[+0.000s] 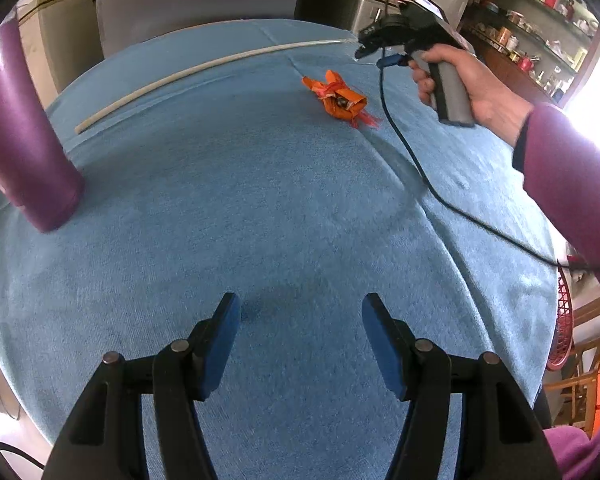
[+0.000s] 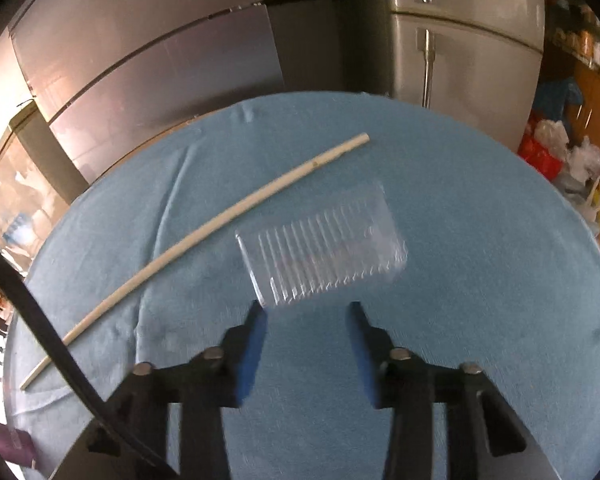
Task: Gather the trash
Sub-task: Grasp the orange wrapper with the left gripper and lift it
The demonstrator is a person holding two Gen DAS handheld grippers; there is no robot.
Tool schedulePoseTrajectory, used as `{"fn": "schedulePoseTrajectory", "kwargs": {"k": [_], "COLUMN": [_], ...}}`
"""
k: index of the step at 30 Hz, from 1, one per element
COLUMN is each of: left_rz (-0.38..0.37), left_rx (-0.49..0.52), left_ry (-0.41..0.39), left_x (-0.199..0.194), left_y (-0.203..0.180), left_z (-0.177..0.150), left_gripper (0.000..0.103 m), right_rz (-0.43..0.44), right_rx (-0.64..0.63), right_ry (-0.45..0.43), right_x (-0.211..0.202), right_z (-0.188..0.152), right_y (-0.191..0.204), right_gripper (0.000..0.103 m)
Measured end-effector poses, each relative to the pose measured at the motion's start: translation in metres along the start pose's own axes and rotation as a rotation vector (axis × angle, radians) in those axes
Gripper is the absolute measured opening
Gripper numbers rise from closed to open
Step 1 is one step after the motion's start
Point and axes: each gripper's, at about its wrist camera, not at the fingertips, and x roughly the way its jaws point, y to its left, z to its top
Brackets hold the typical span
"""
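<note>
A round table under a blue cloth (image 1: 260,220) carries the trash. A crumpled orange wrapper (image 1: 338,98) lies at the far right of the left wrist view. A long pale stick (image 1: 204,68) runs across the far side of the cloth. My left gripper (image 1: 300,312) hangs open over bare cloth with nothing between its fingers. In the right wrist view a clear ribbed plastic tray (image 2: 320,248) lies beside the stick (image 2: 204,232), just beyond my right gripper (image 2: 306,316). Its jaws stand apart, the left fingertip close to the tray's near corner, nothing pinched.
A purple cylinder (image 1: 20,132) stands at the table's left edge. A person's hand (image 1: 472,84) in a purple sleeve holds the right gripper's handle, and a black cable (image 1: 420,176) trails over the cloth. A steel fridge (image 2: 460,40) and cluttered shelves (image 1: 540,20) stand behind the table.
</note>
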Motion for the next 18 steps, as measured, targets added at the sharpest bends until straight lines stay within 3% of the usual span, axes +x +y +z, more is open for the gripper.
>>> {"fn": "schedulePoseTrajectory", "kwargs": {"k": [7,11,12,15,18], "left_rz": [0.022,0.019,0.021,0.027,0.062], "left_rx": [0.029,-0.002,-0.01,-0.02,0.007], "left_ry": [-0.092,-0.14,-0.148,-0.151,-0.116], "left_x": [-0.006,0.009,0.017,0.041,0.072], "left_y": [-0.003,-0.012,-0.018,-0.031,-0.049], "left_z": [0.051,0.102,0.116,0.15,0.175], "left_gripper": [0.064,0.069,0.069,0.07,0.07], "right_rz": [0.056,0.173,0.204,0.323,0.377], "right_rx": [0.01,0.105,0.133,0.29,0.412], "right_ry": [0.002,0.016,0.018,0.012,0.032], "right_x": [-0.029,-0.051,-0.054,-0.062,-0.061], "right_z": [-0.03,-0.05,-0.051,-0.045,-0.024], "right_y": [-0.032,-0.066,-0.072,-0.094,-0.103], "right_gripper": [0.041,0.044,0.055,0.072,0.077]}}
